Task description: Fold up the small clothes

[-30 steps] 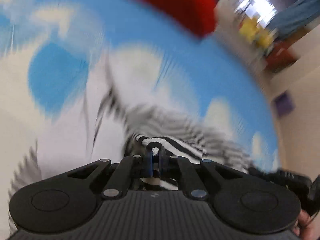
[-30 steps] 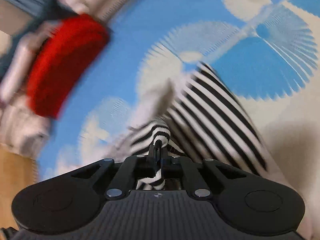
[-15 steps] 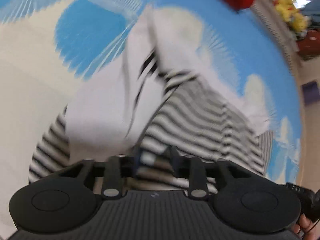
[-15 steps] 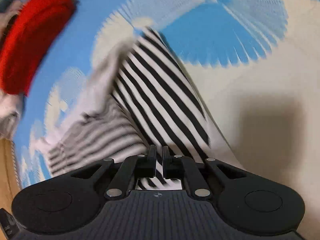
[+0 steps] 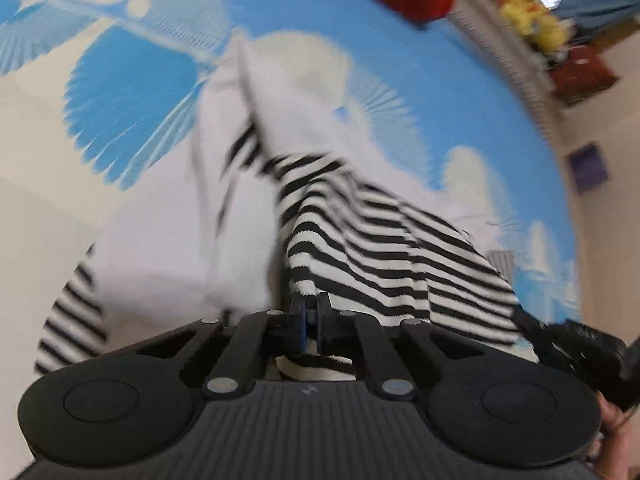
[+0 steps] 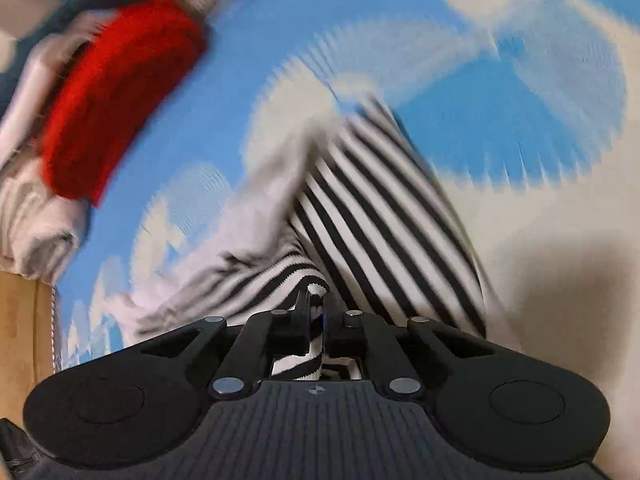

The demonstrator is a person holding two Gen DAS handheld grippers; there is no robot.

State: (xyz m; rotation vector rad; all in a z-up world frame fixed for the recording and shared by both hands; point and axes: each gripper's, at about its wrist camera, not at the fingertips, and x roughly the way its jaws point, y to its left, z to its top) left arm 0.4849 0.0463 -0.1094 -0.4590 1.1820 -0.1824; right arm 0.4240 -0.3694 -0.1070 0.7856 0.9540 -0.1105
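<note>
Striped knit is pinched in the left claw (image 5: 311, 307) again: its jaws have just snapped open and back shut, re-gripping a fresh hem of the striped garment (image 5: 384, 248). Right claw (image 6: 316, 307) is clamped on its own fold. Half a second back the left had nothing; now both corners hang over the blue mat (image 5: 280, 4), ready to fold. Red cloth (image 6: 116, 96) waits beyond.

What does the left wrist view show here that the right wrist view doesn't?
Only the left wrist view: yellow plush toys on a far ledge, and the person's hand at the frame's edge. Only the right wrist view: a folded whitish cloth under the red garment. Both: that red garment, the blue-and-white patterned cover, and each gripper's jaws shut on the black-and-white striped garment.
</note>
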